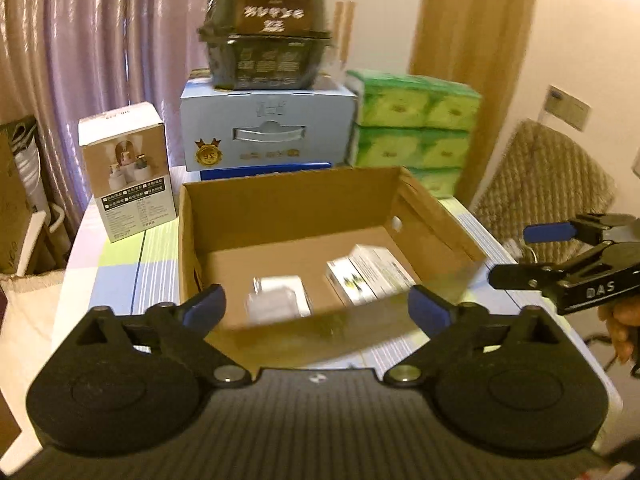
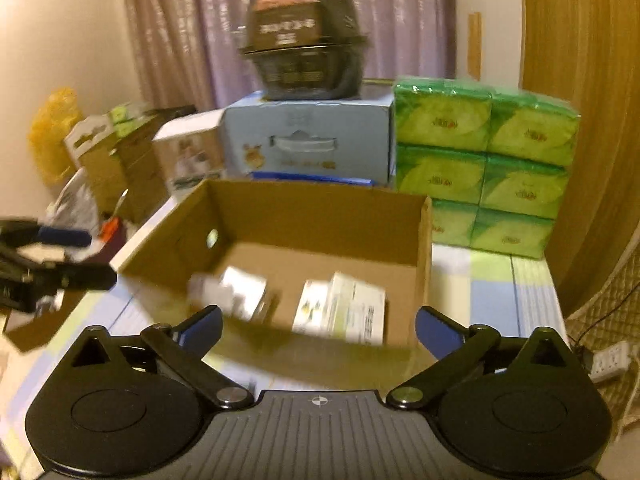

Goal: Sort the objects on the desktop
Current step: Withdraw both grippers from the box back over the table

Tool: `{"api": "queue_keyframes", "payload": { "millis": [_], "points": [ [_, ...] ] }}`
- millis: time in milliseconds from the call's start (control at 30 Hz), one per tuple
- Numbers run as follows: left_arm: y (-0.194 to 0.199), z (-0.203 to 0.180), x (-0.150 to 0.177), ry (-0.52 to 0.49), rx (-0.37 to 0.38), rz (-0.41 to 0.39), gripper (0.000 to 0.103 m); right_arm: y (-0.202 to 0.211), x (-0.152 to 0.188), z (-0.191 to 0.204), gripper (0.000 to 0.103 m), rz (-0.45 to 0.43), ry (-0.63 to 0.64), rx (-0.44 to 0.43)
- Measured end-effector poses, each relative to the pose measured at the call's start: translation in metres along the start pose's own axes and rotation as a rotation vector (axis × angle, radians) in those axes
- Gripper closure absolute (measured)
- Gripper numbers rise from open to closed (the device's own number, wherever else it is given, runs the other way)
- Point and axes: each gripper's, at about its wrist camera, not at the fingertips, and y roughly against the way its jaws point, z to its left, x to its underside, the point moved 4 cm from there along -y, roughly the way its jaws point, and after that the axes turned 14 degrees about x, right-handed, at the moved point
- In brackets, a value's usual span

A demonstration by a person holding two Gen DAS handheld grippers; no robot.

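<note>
In both views the cardboard box (image 1: 288, 216) stands open in the middle of the frame on the surface (image 1: 120, 276). Inside it, low in the frame, lie a white packet (image 1: 278, 300) and beside it a white-green carton (image 1: 368, 276). The left gripper (image 1: 318, 308) and the right gripper (image 2: 318, 330) are both spread wide and hold nothing.

Matt brown cardboard is seen in the open box (image 1: 288, 216), glossy green plastic wrap on the tissue packs (image 1: 416, 128) at upper right, and shiny fabric in the curtain (image 1: 100, 40).
</note>
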Motion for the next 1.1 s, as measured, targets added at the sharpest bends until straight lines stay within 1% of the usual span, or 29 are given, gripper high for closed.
{"api": "queue_keyframes", "payload": {
  "millis": [33,133,200,267,367,500,633,767,867,967,1100],
  "points": [
    [0.007,-0.007,0.007,-0.009,0.0,0.002,0.002,0.009,0.01,0.001,0.002,0.006,0.012,-0.003],
    [0.027,-0.024,0.033,-0.044,-0.007,0.021,0.001,0.034,0.039,0.004,0.002,0.021,0.042,-0.004],
    [0.037,-0.033,0.053,-0.067,-0.021,0.049,0.001,0.048,0.059,0.005,0.002,0.034,0.049,-0.002],
    [0.05,-0.04,0.075,-0.069,-0.029,0.07,0.001,0.061,0.078,0.008,0.002,0.048,0.057,-0.004],
    [0.067,-0.047,0.105,-0.088,-0.039,0.103,0.001,0.078,0.101,0.009,0.002,0.065,0.035,0.002],
    [0.09,-0.055,0.136,-0.087,-0.072,0.125,0.001,0.098,0.125,0.011,0.002,0.072,-0.039,0.006],
    [0.11,-0.065,0.151,-0.047,-0.062,0.098,0.001,0.114,0.148,0.02,0.002,0.078,-0.104,0.0],
    [0.118,-0.079,0.162,-0.037,-0.058,0.093,0.001,0.124,0.17,0.031,0.002,0.09,-0.088,0.005],
    [0.117,-0.089,0.17,-0.013,-0.047,0.093,0.001,0.129,0.182,0.032,0.002,0.097,-0.09,0.02],
    [0.11,-0.096,0.18,-0.002,-0.055,0.103,0.001,0.13,0.19,0.027,0.002,0.101,-0.085,0.039],
    [0.097,-0.101,0.192,0.02,-0.048,0.12,0.001,0.129,0.197,0.014,0.002,0.117,-0.12,0.062]
  ]
}}
